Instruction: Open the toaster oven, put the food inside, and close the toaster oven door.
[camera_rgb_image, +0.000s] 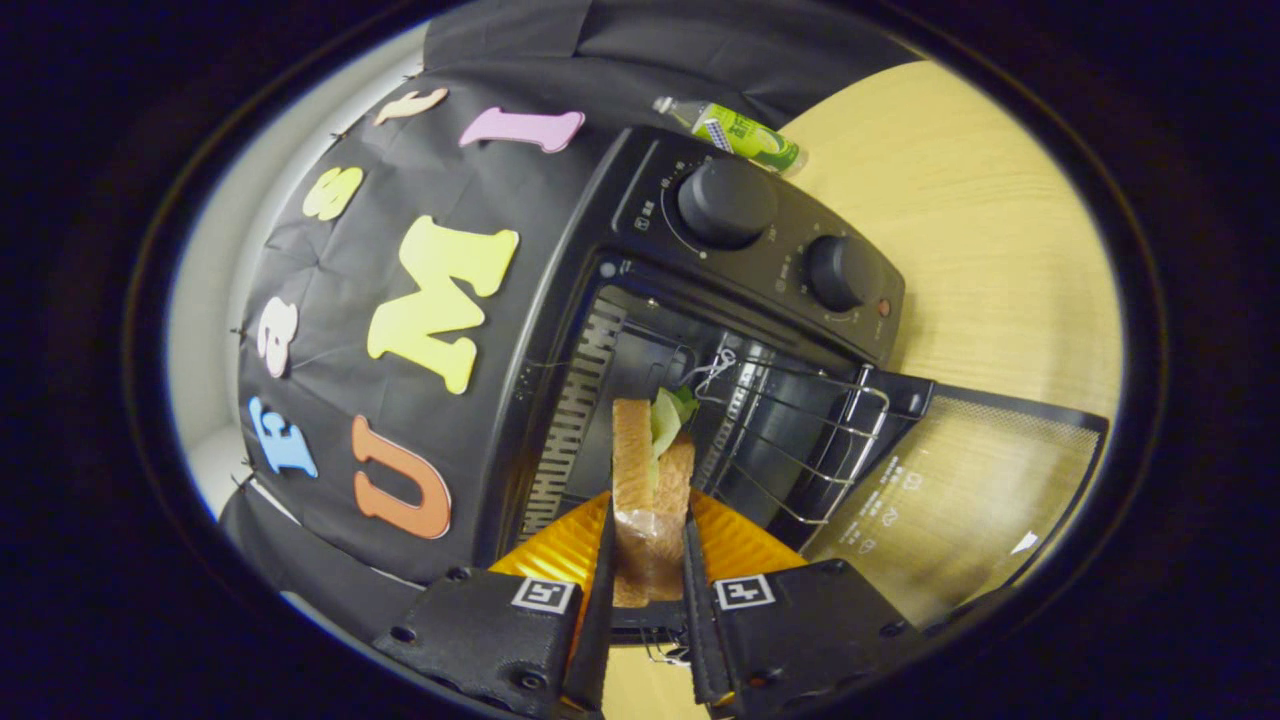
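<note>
A black toaster oven (620, 230) stands on the wooden table (980, 230), and the view is rolled sideways. Its glass door (960, 490) hangs open, folded down flat. A wire rack (810, 440) sticks partway out of the cavity. My gripper (648, 545) is shut on a sandwich (650, 470) of two bread slices with green lettuce. Both fingers press on its sides. The sandwich's far end reaches into the oven's opening, beside the rack. Two round knobs (727, 203) sit on the oven's control panel.
A green plastic bottle (745, 133) lies on the table behind the oven. The black cloth wall (420, 300) stands close along the oven's other side. Bare wooden tabletop stretches past the knobs and around the open door.
</note>
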